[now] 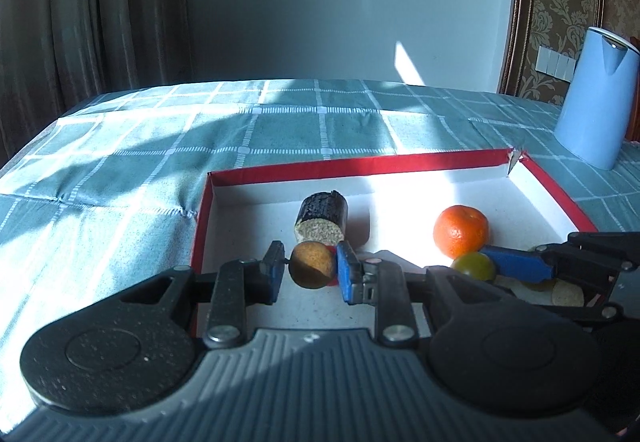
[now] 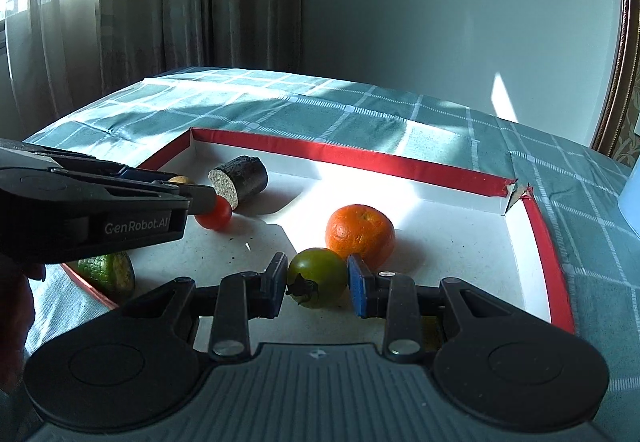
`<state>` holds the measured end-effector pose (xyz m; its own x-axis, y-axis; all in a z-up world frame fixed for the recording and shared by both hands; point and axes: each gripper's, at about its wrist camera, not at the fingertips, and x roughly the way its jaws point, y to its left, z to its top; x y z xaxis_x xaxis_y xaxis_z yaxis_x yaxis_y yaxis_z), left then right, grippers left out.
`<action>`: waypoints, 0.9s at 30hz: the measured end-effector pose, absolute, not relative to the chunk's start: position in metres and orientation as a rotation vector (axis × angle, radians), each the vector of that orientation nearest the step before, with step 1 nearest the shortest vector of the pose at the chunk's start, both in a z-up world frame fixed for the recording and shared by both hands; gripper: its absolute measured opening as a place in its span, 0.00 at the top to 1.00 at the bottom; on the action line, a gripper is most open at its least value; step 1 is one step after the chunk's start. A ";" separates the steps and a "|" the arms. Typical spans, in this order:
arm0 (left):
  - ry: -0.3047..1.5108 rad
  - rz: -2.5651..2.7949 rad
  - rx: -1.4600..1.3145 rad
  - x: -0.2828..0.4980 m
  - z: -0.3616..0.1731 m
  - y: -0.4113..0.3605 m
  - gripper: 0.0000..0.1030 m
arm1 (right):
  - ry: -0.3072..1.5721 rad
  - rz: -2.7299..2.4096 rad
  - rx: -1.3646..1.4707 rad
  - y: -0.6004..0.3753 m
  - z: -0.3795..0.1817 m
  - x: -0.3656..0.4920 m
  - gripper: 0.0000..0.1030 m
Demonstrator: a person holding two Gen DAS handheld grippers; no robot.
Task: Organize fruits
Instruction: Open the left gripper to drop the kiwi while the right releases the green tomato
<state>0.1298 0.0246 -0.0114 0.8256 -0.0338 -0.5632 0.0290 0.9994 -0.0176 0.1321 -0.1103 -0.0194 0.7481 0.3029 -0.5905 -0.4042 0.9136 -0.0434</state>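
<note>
My left gripper (image 1: 310, 270) is shut on a small brown round fruit (image 1: 312, 264), held low over the near left part of the red-rimmed box (image 1: 360, 165). My right gripper (image 2: 318, 282) is shut on a green tomato (image 2: 318, 276), just in front of an orange mandarin (image 2: 360, 236). The mandarin (image 1: 460, 236) lies on the white box floor. A dark-skinned cut cylinder (image 1: 322, 215) lies behind the brown fruit. A red cherry tomato (image 2: 216, 215) sits under the left gripper (image 2: 184, 185). In the left wrist view the right gripper (image 1: 490, 270) comes in from the right with the green tomato (image 1: 474, 266).
A green checked cloth (image 1: 120, 169) covers the table. A blue kettle (image 1: 596, 97) stands at the back right, beyond the box's torn corner (image 1: 514, 161). A green fruit (image 2: 108, 272) lies by the box's near left rim (image 2: 168, 153). Curtains and a wall stand behind.
</note>
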 end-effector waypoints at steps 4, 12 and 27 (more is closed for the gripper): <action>0.600 -0.030 0.011 0.130 -0.014 0.022 0.60 | 0.623 0.395 -0.157 -0.111 -0.020 0.134 0.69; 0.603 -0.030 0.024 0.128 -0.016 0.023 0.50 | 0.630 0.394 -0.146 -0.113 -0.019 0.133 0.69; 0.524 0.001 0.024 0.109 -0.009 0.029 0.26 | 0.572 0.363 -0.110 -0.124 -0.012 0.118 0.31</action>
<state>0.1087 0.0292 -0.0095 0.8656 0.0069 -0.5006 0.0056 0.9997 0.0234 0.1185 -0.1242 -0.0118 0.7796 0.3051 -0.5469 -0.3655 0.9308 -0.0017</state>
